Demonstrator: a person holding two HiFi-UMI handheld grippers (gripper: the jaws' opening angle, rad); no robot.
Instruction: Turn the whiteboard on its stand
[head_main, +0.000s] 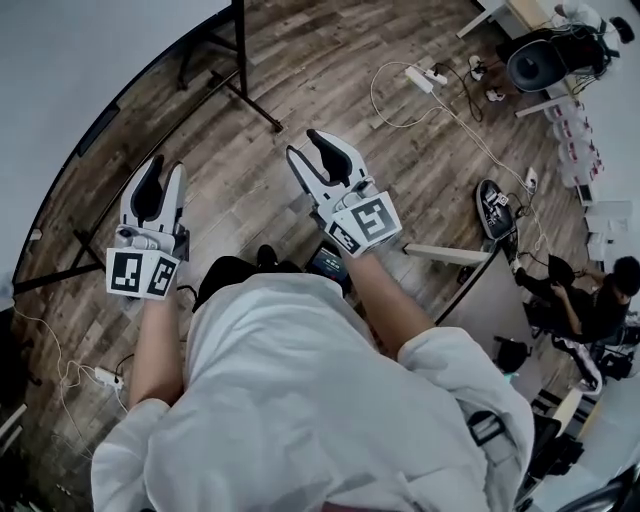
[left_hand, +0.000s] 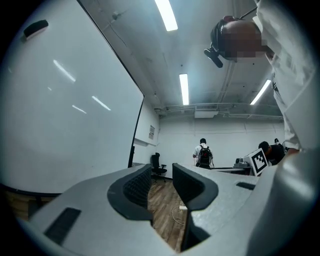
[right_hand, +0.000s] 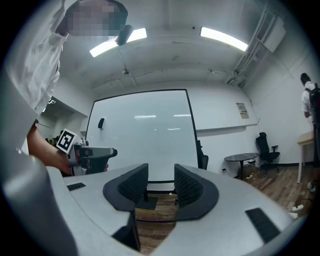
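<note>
The whiteboard (head_main: 70, 90) fills the upper left of the head view, its black stand legs (head_main: 255, 100) spread on the wood floor. In the right gripper view the whiteboard (right_hand: 145, 137) stands straight ahead, some way off. In the left gripper view the whiteboard (left_hand: 60, 105) is close on the left. My left gripper (head_main: 165, 172) is open beside the board, with nothing between its fingers. My right gripper (head_main: 308, 148) is open and empty too, apart from the board. The left gripper (right_hand: 90, 156) also shows in the right gripper view.
A power strip (head_main: 425, 75) with cables lies on the floor at the far right. A seated person (head_main: 600, 300) and a table (head_main: 470, 300) are on the right. A person with a backpack (left_hand: 203, 155) stands far off, and an office chair (right_hand: 267, 147) and round table (right_hand: 240, 159) stand beside the board.
</note>
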